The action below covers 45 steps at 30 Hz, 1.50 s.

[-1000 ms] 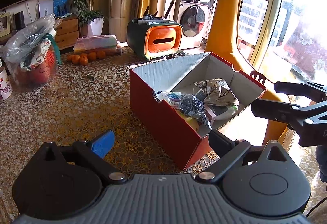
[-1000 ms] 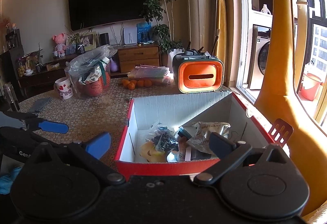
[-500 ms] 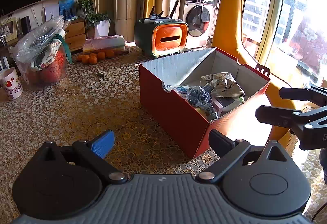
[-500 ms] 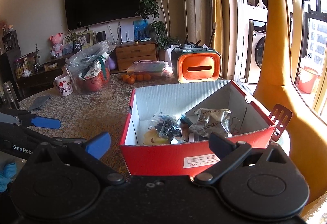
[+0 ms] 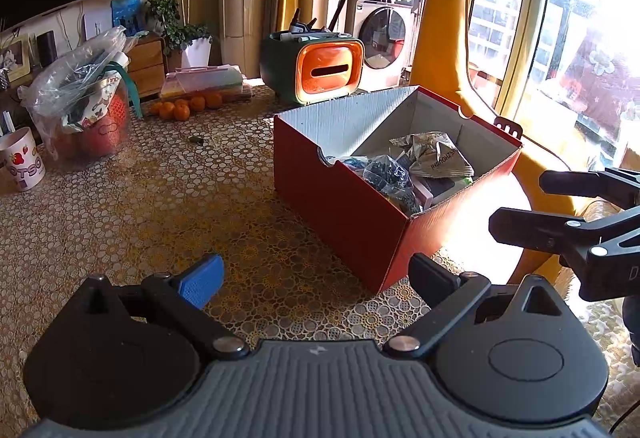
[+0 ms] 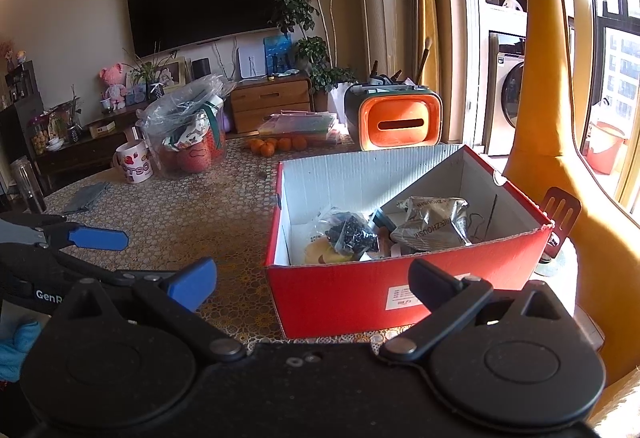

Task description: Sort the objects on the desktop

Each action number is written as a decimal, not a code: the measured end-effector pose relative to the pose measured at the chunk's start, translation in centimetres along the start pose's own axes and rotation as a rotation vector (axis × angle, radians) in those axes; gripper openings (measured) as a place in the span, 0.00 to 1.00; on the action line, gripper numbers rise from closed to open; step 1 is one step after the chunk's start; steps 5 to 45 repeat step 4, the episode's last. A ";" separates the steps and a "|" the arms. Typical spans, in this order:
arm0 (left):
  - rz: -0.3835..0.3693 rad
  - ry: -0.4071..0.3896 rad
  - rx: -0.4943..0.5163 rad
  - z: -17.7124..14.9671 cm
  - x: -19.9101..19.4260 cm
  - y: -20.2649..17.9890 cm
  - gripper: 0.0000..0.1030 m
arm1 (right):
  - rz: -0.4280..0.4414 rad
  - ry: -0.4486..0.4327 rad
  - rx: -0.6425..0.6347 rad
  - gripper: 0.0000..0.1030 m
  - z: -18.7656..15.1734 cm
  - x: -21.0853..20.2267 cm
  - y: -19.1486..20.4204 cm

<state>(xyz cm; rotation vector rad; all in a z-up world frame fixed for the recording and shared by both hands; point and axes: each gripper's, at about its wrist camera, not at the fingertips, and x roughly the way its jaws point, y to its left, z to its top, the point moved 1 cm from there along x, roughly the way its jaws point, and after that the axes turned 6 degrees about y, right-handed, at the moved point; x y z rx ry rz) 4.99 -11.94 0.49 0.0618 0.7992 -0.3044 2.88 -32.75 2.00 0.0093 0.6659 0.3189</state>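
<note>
Both claws hang wide open and empty: the left claw (image 5: 314, 280) short of the red box (image 5: 348, 206), the right claw (image 6: 312, 284) just before its near wall. Sorted packets (image 6: 432, 224) lie inside, ahead. Likely next, fetch the small dark item (image 5: 196, 140) far ahead-left of the left claw; approach low, jaws straddling it.

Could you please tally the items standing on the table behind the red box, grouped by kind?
Oranges: 5
Mugs: 1
Plastic bags of goods: 1
Orange-fronted organisers: 1
Flat stacked cases: 1
Total: 9
</note>
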 end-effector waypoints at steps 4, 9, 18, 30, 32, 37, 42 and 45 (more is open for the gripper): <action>-0.019 0.005 -0.008 -0.3 -0.1 0.4 0.96 | -0.011 0.003 -0.001 0.99 -0.1 -0.1 0.4; -0.019 0.005 -0.008 -0.3 -0.1 0.4 0.96 | -0.011 0.003 -0.001 0.99 -0.1 -0.1 0.4; -0.019 0.005 -0.008 -0.3 -0.1 0.4 0.96 | -0.011 0.003 -0.001 0.99 -0.1 -0.1 0.4; -0.019 0.005 -0.008 -0.3 -0.1 0.4 0.96 | -0.011 0.003 -0.001 0.99 -0.1 -0.1 0.4; -0.019 0.005 -0.008 -0.3 -0.1 0.4 0.96 | -0.011 0.003 -0.001 0.99 -0.1 -0.1 0.4; -0.019 0.005 -0.008 -0.3 -0.1 0.4 0.96 | -0.011 0.003 -0.001 0.99 -0.1 -0.1 0.4; -0.019 0.005 -0.008 -0.3 -0.1 0.4 0.96 | -0.011 0.003 -0.001 0.99 -0.1 -0.1 0.4; -0.019 0.005 -0.008 -0.3 -0.1 0.4 0.96 | -0.011 0.003 -0.001 0.99 -0.1 -0.1 0.4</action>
